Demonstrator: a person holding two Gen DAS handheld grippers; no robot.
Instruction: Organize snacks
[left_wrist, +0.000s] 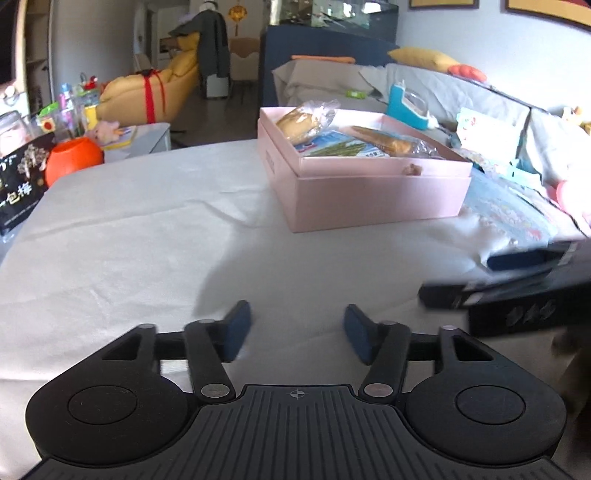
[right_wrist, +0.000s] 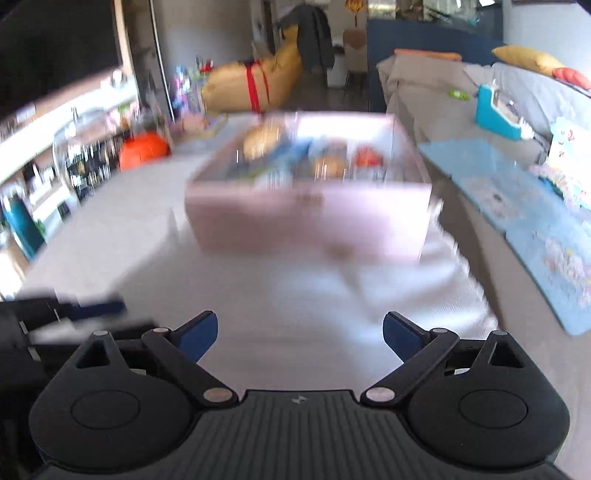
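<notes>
**Left wrist view: both grippers empty, snacks sit in the pink box**

My left gripper (left_wrist: 297, 334) hangs over the bare near part of the table, blue rubber-faced pads (left_wrist: 238, 330) spread apart, nothing between them. My right gripper (right_wrist: 297, 336) is likewise released, pads wide, nothing held; its view is motion-blurred.

Pink box (left_wrist: 369, 192): rectangular, matte cardboard, open top, a shallower tray nested in a deeper base. It sits toward the far right corner of the table. Inside:
- bread roll in crinkly clear wrap (left_wrist: 304, 122), at the box's far left corner
- flat glossy packet printed with green stalks (left_wrist: 341, 147), lying mid-box
- tapered brown pastry in clear wrap (left_wrist: 391, 142), along the right side

In the right wrist view the box (right_wrist: 310, 218) is smeared, and the contents show only as coloured blobs.

Table is covered with a white cloth (left_wrist: 129, 229), slightly wrinkled and creased. A black glossy snack bag with white print (left_wrist: 20, 192) stands at the left edge, with a round orange container (left_wrist: 72, 158) just beside it. Blue patterned sheets (left_wrist: 517, 214) lie off the right edge.

Room behind: yellow sofa with a red ribbon (left_wrist: 147, 92), grey-covered couch (left_wrist: 461, 92) with a yellow cushion (left_wrist: 421, 57).
</notes>
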